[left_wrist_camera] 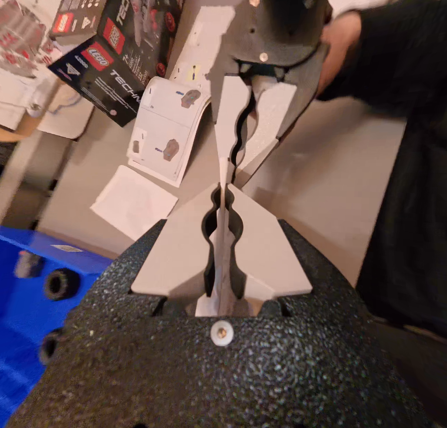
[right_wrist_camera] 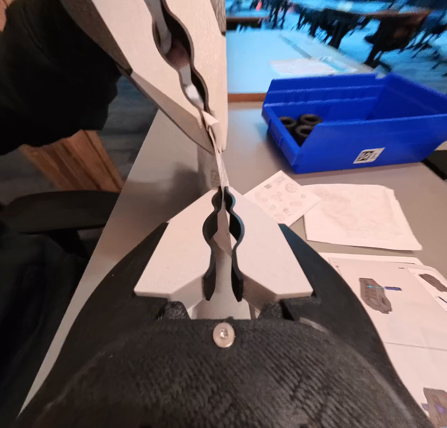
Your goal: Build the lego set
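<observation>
Both grippers pinch one thin white paper packet [right_wrist_camera: 221,172], its long axis running from the right gripper [right_wrist_camera: 223,191] at frame centre up to the left gripper [right_wrist_camera: 215,148], jaws closed on opposite ends

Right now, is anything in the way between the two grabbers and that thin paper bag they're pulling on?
Nothing visible is. The left gripper and the right gripper are both already shut on the thin paper bag, stretched between them above the grey table. The blue bin of black tires sits off to the side.
</observation>
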### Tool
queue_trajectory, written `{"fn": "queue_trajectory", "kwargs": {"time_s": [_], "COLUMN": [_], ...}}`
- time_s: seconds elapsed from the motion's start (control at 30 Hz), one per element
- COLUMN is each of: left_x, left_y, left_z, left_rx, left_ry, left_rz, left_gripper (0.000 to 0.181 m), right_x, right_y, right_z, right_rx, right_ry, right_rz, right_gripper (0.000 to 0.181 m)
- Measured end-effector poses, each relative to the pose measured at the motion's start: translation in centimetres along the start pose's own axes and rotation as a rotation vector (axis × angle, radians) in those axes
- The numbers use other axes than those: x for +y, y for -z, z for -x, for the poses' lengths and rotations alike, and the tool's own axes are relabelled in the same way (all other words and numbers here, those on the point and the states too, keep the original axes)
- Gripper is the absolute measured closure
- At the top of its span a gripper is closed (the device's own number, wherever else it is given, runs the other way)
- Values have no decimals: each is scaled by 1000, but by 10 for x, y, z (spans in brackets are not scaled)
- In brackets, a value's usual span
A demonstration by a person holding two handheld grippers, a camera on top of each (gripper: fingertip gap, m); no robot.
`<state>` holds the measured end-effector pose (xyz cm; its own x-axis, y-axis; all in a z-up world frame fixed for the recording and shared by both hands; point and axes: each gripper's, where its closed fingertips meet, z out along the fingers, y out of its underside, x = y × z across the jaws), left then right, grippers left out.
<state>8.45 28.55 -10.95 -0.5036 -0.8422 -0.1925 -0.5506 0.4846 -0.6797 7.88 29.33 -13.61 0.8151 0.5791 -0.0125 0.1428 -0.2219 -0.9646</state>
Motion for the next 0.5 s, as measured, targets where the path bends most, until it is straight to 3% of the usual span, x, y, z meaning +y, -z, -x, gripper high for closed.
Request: {"fn": "queue_trajectory", "kwargs": {"time_s": [0.03,0.1,0.2,0.27,0.43,0.5], "left_x": [-4,-8,-19,-23,-36,-32], "left_y": [1,2,3,4,17,18], "left_z": [-1,-1,-1,-2,0,-7], "left_rx": [42,124,234,287,357,415], "left_ry": [59,163,277,291,285,242], "left_rz": [-14,-26,-69,-85,-114,-45], "left_gripper": [181,181,181,179,145,133], "right_x": [-7,-24,-34,-35,-34,-33], "right_y": [4,12,16,19,34,40], "right_z": [-1,-3,-1,1,12,19], "right_rx": [22,63,74,53,-60,-91], "right_ry": [1,14,55,-16,-99,-75], "right_rz": [-54,-145,-162,-138,-165,-161], "right_gripper": [175,158,169,176,181,181]}}
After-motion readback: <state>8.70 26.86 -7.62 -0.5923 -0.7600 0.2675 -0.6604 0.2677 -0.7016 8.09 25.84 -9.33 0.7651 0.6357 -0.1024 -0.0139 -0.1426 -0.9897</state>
